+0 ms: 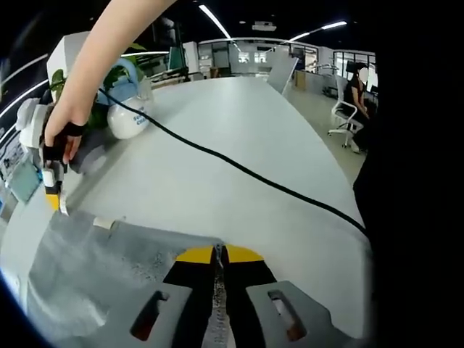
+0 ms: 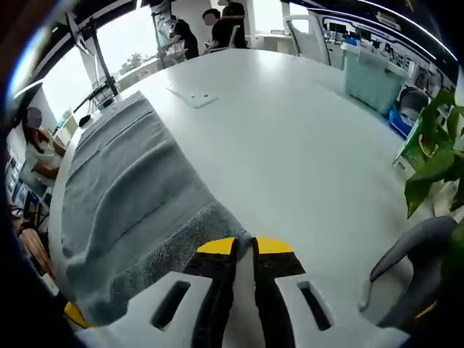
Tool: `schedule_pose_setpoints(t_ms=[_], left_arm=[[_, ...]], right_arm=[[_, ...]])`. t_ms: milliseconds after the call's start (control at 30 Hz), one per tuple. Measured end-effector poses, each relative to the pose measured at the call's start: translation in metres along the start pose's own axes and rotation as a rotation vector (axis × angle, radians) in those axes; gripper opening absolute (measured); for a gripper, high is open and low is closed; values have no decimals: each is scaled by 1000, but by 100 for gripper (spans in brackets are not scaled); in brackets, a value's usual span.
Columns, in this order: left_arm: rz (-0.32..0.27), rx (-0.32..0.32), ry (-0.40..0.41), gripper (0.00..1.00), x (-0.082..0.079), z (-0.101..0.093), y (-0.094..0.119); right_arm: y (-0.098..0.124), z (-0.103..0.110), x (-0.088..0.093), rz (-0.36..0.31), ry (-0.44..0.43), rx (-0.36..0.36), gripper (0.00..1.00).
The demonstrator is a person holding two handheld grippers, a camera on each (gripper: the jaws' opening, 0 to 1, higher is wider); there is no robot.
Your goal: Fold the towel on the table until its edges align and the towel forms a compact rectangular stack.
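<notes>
Table (image 2: 304, 152), towel (image 2: 123, 196) against tool (image 2: 245, 248)

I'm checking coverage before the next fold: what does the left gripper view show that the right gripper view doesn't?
Left gripper view: a hand holding the right gripper at the towel's far corner, a black cable across the table, and a white pot.

Right gripper view: the towel's long ridged length, and green leaves at the right.

Both: the grey towel on the white table, jaws shut on its edge.
</notes>
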State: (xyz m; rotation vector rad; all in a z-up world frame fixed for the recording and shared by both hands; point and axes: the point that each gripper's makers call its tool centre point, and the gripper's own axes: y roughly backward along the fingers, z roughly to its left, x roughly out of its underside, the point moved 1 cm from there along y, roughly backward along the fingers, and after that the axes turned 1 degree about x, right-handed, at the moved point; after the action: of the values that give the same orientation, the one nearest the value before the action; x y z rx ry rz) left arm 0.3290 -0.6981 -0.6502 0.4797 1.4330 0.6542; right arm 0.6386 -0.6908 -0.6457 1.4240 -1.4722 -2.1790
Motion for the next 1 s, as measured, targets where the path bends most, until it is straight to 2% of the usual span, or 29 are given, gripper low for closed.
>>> schedule_pose_setpoints(t_ms=[133, 233, 300, 333, 367, 500, 600, 767, 867, 900, 967, 1000], left_arm=[[-2, 10, 19, 3, 0, 1, 0], [-4, 15, 36, 3, 1, 1, 0], [-6, 22, 54, 3, 1, 0, 0], [-7, 26, 68, 3, 0, 0, 0], [-8, 30, 81, 3, 0, 0, 0], [-10, 40, 80, 3, 1, -1, 0], [-8, 52, 92, 3, 1, -2, 1], [-1, 64, 102, 3, -2, -5, 3], [-57, 85, 194, 3, -16, -8, 8], [-98, 96, 238, 3, -25, -7, 12], [-152, 104, 280, 3, -38, -3, 19], [-161, 108, 283, 3, -42, -2, 22]], right_arm=[[-1, -2, 0, -17, -39, -6, 6], [-2, 2, -1, -30, -41, -25, 10], [-4, 5, 1, -18, -10, -27, 12], [-3, 1, 7, 21, 40, 17, 10], [-4, -2, 5, 27, 99, 40, 10], [-7, 4, 2, 23, 112, 14, 6], [-8, 3, 0, 23, 110, 7, 4], [-7, 2, 2, -7, 43, 2, 3], [-5, 3, 3, -28, 16, 1, 2], [-3, 5, 3, -50, -5, 2, 2], [1, 5, 1, -80, -26, 7, 2], [3, 4, -1, -101, -45, 9, 2]])
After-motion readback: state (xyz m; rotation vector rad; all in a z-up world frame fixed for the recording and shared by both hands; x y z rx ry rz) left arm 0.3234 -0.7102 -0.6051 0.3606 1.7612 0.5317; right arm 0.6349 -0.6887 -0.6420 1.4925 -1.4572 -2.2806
